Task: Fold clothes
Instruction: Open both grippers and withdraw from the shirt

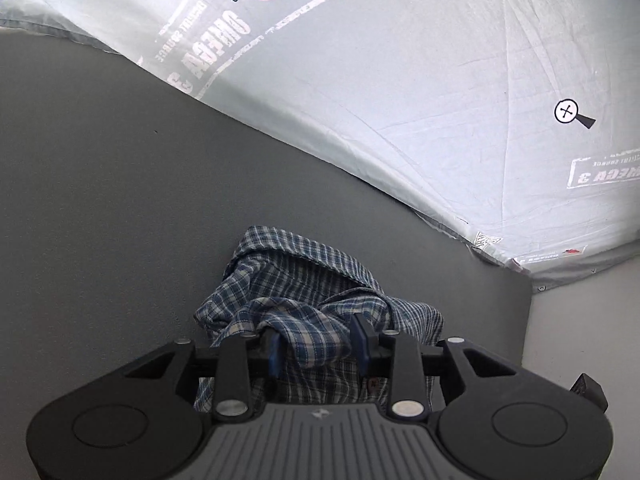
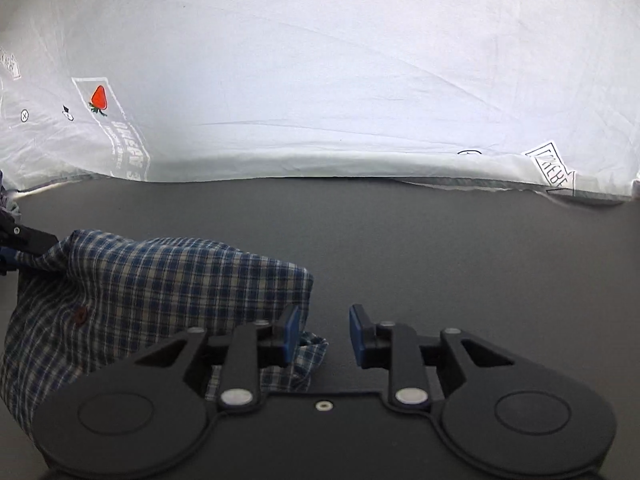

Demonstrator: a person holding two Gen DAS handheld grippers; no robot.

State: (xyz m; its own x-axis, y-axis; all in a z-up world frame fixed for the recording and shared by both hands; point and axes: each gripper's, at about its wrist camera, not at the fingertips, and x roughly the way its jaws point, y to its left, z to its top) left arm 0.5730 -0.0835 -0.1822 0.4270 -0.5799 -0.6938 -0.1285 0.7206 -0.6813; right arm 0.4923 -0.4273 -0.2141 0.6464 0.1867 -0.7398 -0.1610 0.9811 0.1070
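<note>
The left gripper (image 1: pixel 318 338) is clenched on a bunched fold of the checked shirt (image 1: pixel 304 292), which lies crumpled near the grey table's (image 1: pixel 100 200) right edge. The right gripper (image 2: pixel 324 330) is released, just beside the shirt's corner. A printed white sheet (image 2: pixel 320 60) rises behind the table's far edge.

The shirt (image 2: pixel 160 292) is bunched on the table (image 2: pixel 440 248), left of the right hand-held gripper (image 2: pixel 324 334); a printed sheet (image 2: pixel 320 80) is spread behind.
</note>
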